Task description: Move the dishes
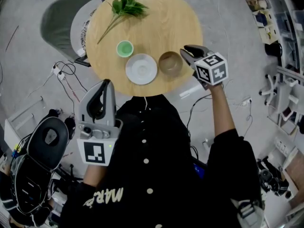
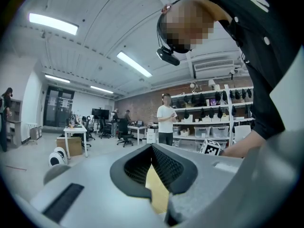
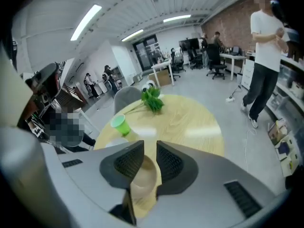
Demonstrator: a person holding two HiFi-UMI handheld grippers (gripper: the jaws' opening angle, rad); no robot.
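On round pale-wood table point(image 1: 166, 27), green plastic cup point(image 1: 125, 48), white plate point(image 1: 141, 69), brown bowl point(image 1: 170, 63), leafy green sprig point(image 1: 124, 7), grey office floor point(image 1: 228, 27), L gripper point(image 1: 107, 82) jaws together, R gripper point(image 1: 186, 52) slightly spread.

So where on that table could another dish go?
The table is bare at its far right, between sprig and bowl. A patch lies left of the cup, below the sprig's stem. The near edge is crowded: cup, plate and bowl in a row, right gripper beside the bowl.
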